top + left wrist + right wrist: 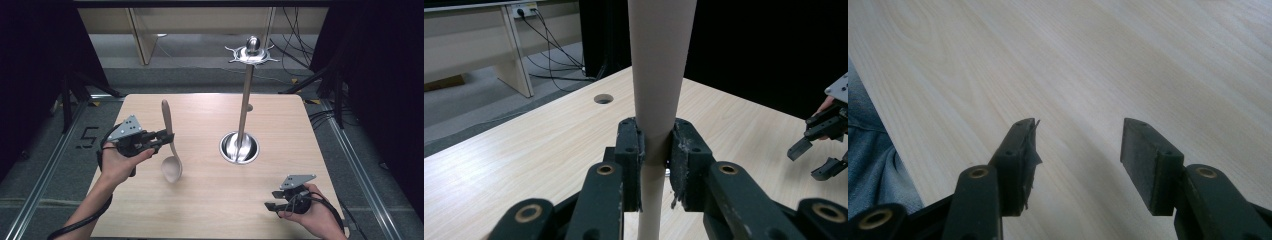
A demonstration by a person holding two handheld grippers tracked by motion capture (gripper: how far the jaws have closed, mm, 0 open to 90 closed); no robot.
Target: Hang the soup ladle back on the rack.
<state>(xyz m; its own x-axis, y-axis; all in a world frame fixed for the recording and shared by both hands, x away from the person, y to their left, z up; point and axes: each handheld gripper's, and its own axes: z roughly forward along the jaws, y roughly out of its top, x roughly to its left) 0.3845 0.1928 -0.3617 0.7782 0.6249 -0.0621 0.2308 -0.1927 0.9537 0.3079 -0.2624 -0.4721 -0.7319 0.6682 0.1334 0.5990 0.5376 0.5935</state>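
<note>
- The left gripper, at the left of the high view, has its jaws clamped on the handle of a wooden spoon; in the left gripper view the two pads pinch the pale handle from both sides.
- The spoon hangs upright, bowl down and handle tip up, left of centre in the high view. Whether the bowl touches the table or hangs just above it I cannot tell.
- The right gripper, at the lower right of the high view, has its jaws standing wide with nothing between them; the right gripper view shows bare wood grain past the pads.
- The step in hand looks like carrying the spoon toward the metal utensil stand, right of centre, with its round base and hook crown up top.
- The next move likely calls for lifting the spoon to crown height and lining the handle's end up with a hook. No hanging hole is visible in the handle, so how it would hang is unclear.
- The surface is a light wood-grain tabletop with a small round hole near its far edge.
- The room is dim: dark curtains at both sides, grey floor, cables at the upper right, and pale furniture legs along the top.
</note>
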